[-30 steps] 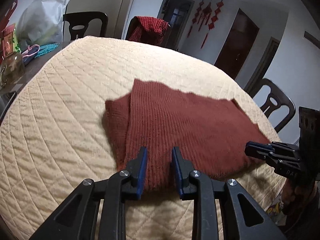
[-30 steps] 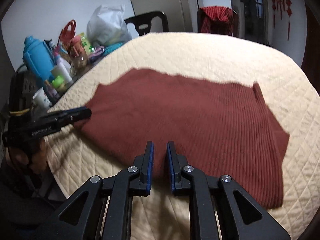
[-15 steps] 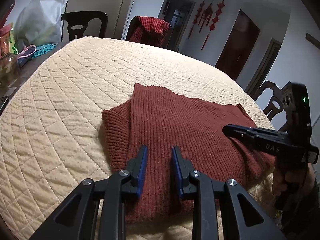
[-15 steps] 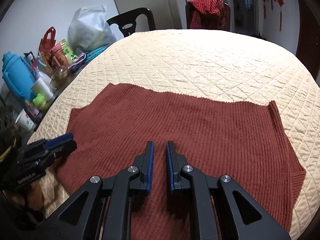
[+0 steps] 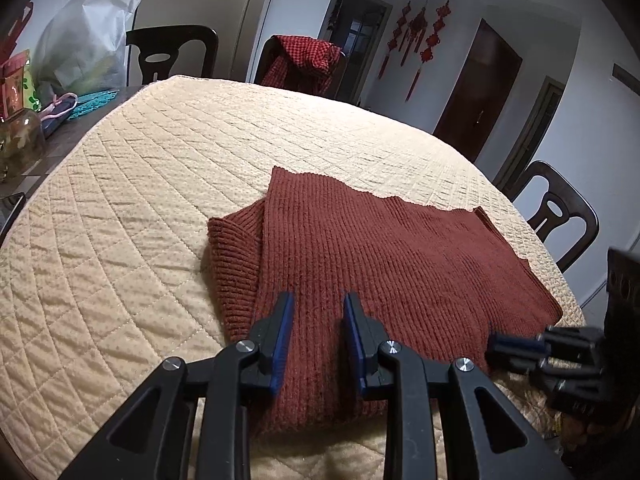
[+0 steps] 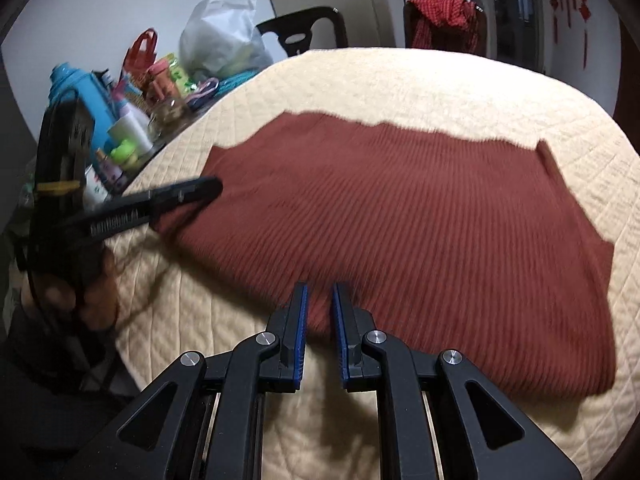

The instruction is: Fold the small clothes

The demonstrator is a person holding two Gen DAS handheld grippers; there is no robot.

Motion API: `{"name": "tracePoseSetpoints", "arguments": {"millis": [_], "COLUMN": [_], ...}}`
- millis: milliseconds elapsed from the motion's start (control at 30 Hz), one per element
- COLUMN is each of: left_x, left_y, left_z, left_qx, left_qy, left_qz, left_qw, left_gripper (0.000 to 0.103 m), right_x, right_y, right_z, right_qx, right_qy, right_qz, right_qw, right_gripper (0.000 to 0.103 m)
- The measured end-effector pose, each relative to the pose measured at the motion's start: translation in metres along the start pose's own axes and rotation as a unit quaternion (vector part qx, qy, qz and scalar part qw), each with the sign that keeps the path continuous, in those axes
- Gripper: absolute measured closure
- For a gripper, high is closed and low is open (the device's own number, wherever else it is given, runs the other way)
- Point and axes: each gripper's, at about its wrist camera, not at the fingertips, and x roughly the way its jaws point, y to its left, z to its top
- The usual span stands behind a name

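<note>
- Left wrist view: left gripper [image 5: 316, 320] hangs over near-left hem of sweater [image 5: 384, 264], jaws slightly apart, nothing pinched.
- Right gripper [image 6: 319, 312] at near hem too, narrow gap, empty. Neither clearly nearer.
- Sweater's long axis runs left-right, just ahead of both.
- Rust-red ribbed knit, lying flat on quilted cloth [image 5: 132, 208], one sleeve tucked under.

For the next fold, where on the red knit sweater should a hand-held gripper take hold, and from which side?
Probably the near edge of the red knit sweater, approached low from the table's near side. It lies flat on the quilted cover, so only an edge offers something to pinch; that near edge sits just ahead of the right hand-held gripper.
</note>
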Motion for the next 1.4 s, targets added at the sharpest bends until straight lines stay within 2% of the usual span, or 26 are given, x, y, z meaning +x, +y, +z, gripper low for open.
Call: {"name": "tracePoseSetpoints", "arguments": {"millis": [167, 333, 467, 667, 867, 1100, 1400], "left_x": [-0.008, -0.013, -0.006, 0.009, 0.027, 0.036, 0.024], "left_y": [-0.001, 0.005, 0.013, 0.019, 0.024, 0.036, 0.039], "left_z": [0.006, 0.018, 0.026, 0.034, 0.034, 0.038, 0.025], "left_qx": [-0.003, -0.007, -0.013, -0.021, -0.028, -0.055, -0.071], "left_qy": [-0.005, -0.024, -0.021, -0.010, 0.010, 0.025, 0.030], "left_qz": [0.021, 0.046, 0.057, 0.058, 0.062, 0.052, 0.010], "left_qw": [0.9998, 0.9986, 0.9981, 0.9981, 0.9976, 0.9968, 0.9970], "left_gripper": [0.074, 0.059, 0.052, 0.047, 0.046, 0.043, 0.042], "right_x": [-0.001, -0.001, -0.004, -0.012, 0.011, 0.025, 0.008], "right_y": [-0.001, 0.003, -0.001, -0.019, -0.027, -0.030, -0.018], "right_z": [-0.002, -0.003, 0.000, 0.023, 0.048, 0.056, 0.028], "right_qx": [0.002, -0.009, -0.004, 0.021, 0.028, 0.031, 0.019], "right_qy": [-0.001, 0.002, 0.002, -0.035, -0.031, -0.021, -0.017], "right_qz": [0.005, 0.005, 0.015, 0.002, -0.013, -0.012, 0.023], "right_qw": [1.000, 1.000, 1.000, 0.999, 0.999, 0.999, 0.999], "right_gripper": [0.090, 0.090, 0.090, 0.090, 0.090, 0.090, 0.090]}}
